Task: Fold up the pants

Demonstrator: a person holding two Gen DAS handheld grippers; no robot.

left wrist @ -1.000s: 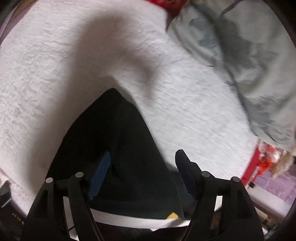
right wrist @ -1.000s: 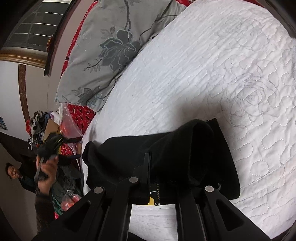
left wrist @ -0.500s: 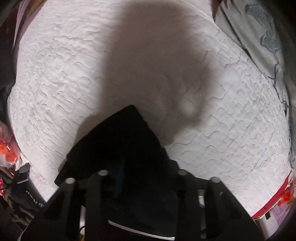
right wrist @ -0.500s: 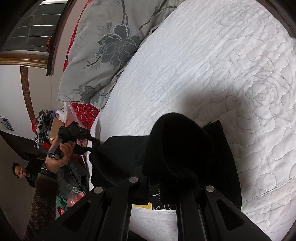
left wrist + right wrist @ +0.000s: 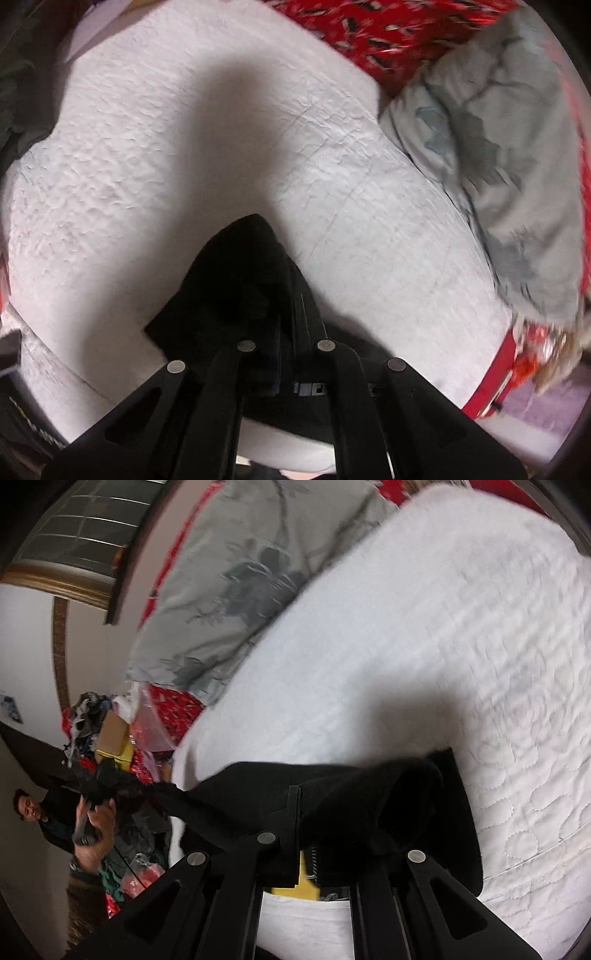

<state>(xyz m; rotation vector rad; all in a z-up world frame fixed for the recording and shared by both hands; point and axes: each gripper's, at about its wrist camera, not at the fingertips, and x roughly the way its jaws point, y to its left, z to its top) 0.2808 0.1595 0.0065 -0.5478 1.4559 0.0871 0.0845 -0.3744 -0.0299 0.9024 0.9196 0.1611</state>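
The left gripper (image 5: pixel 286 325) has just been closing, and its jaws now stand together on a fold of the black pants (image 5: pixel 236 280); the dark cloth sits between them and rises in a peak in front of the fingers. The right gripper (image 5: pixel 299 812) has its jaws pressed together too, clamped on another part of the same black pants (image 5: pixel 388 801), near a yellow label (image 5: pixel 295 884) that shows under the cloth. From there the garment stretches out over the white quilted bedspread (image 5: pixel 147 147), bunched and not flat, with one end pulled toward the bed edge. Beyond it a grey flowered pillow (image 5: pixel 236 576) lies at the head of the bed, on a red cover (image 5: pixel 388 33). A person's hand (image 5: pixel 92 830) is visible beside the bed. I judge the folding is only in its early part: both ends are gripped, but no neat fold lies on the bed yet, and the laying down and smoothing are left.
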